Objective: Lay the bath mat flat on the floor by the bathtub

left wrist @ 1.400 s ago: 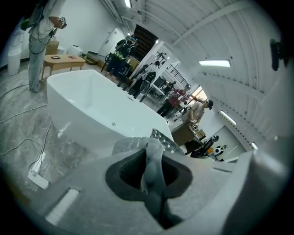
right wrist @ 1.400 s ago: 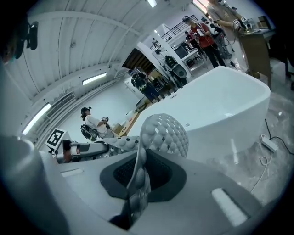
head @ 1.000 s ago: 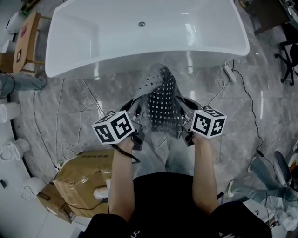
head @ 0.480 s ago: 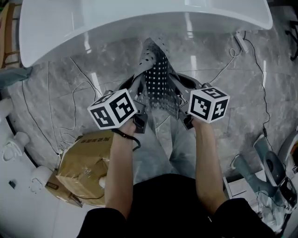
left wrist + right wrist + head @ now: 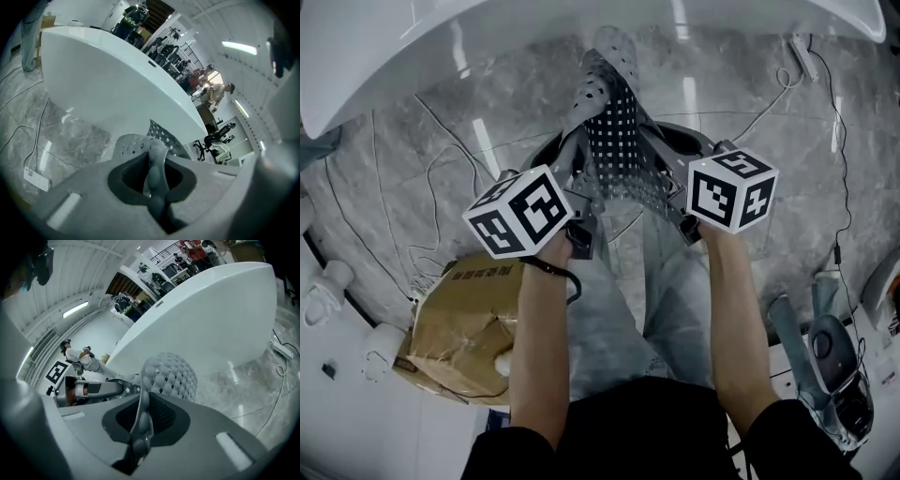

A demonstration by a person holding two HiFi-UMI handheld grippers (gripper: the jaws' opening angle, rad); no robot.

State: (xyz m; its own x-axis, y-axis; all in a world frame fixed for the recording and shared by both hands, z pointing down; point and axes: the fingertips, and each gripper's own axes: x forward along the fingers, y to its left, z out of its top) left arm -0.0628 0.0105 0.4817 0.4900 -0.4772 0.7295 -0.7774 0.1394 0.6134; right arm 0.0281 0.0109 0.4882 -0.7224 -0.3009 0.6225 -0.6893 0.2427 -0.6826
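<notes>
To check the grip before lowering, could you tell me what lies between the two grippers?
The bath mat, bunched into a ridge, stretches from the left gripper to the right gripper, each shut on an edge; the head view shows it.

Head view steeply down; gripper views toward bathtub [image 5: 117, 84]

a translucent grey bath mat [image 5: 614, 131] with a perforated grid, a white bathtub [image 5: 384, 56], a grey marbled floor [image 5: 441, 187].
</notes>
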